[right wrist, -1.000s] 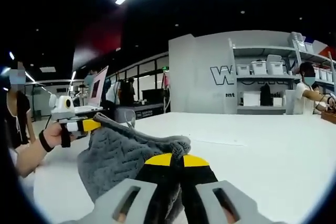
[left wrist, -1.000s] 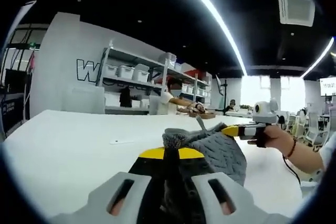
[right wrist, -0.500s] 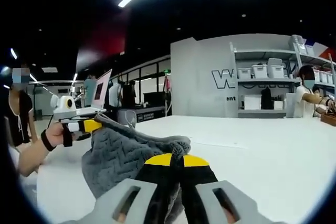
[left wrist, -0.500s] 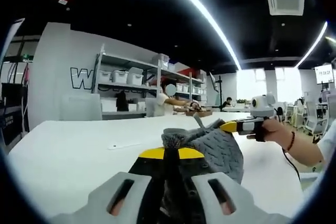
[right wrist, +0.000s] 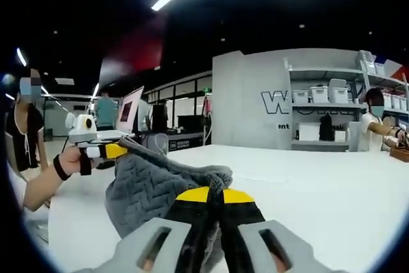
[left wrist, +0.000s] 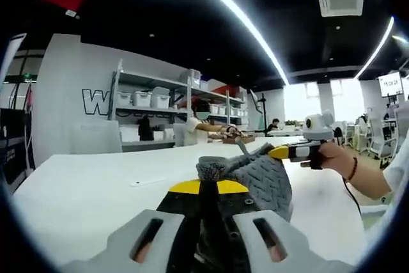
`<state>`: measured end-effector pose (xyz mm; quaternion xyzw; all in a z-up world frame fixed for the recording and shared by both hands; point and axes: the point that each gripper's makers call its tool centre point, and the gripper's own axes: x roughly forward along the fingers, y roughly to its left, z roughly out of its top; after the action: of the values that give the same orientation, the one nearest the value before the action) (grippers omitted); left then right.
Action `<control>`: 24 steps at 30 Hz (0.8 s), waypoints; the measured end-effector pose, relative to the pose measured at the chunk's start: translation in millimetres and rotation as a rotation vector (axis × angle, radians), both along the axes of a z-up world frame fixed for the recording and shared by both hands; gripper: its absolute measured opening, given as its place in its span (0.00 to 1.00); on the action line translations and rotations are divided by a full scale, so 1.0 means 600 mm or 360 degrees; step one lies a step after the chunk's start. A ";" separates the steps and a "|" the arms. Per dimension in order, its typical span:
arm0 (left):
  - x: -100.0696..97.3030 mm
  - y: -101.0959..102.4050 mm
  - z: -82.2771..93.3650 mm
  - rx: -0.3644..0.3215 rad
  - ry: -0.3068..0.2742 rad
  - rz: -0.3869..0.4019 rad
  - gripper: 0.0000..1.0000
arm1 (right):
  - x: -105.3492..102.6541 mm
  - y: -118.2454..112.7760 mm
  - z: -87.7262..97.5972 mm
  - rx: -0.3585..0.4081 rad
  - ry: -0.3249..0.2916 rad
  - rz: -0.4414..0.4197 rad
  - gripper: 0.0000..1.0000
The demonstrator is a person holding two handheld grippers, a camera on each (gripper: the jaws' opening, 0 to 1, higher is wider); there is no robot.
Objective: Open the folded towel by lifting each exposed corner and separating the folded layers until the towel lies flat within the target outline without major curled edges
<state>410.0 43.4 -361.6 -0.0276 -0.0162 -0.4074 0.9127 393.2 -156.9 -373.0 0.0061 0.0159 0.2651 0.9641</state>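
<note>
Left gripper [left wrist: 203, 187] is clenched on one corner of the grey towel [left wrist: 265, 180]; right gripper [right wrist: 214, 194] is clamped on another. The towel hangs between them above the white table [right wrist: 319, 187], toward 12 o'clock from each.

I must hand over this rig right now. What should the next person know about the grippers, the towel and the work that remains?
Left gripper: shut on one part of the grey towel.
Right gripper: shut on another part of it.
The towel hangs bunched between the two grippers, above the white table.
Done: towel picked up, both grips secure.
Left: pull the grips apart to separate the layers, then lay it flat inside the target outline, which I cannot see here, and smooth curled edges.
</note>
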 end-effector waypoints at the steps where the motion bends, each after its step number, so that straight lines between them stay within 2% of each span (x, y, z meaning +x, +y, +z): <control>1: -0.004 0.000 0.001 0.0001 -0.0007 -0.0004 0.04 | -0.001 0.000 0.000 0.0000 -0.0001 0.0000 0.00; 6: -0.013 0.000 0.003 0.0010 -0.0028 -0.0013 0.04 | -0.008 0.000 0.001 -0.0010 -0.0013 0.0008 0.00; 14: -0.001 0.009 0.016 0.0022 -0.0072 -0.0032 0.04 | -0.023 -0.002 0.011 -0.0016 -0.0055 0.0025 0.00; 24: -0.006 0.016 0.022 0.0032 -0.0111 -0.0029 0.04 | -0.032 -0.009 0.028 -0.0030 -0.0111 0.0045 0.00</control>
<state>406.6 52.9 -348.3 -0.0045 -0.0435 -0.4166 0.9081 373.9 -162.4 -356.0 -0.0124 -0.0151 0.2786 0.9602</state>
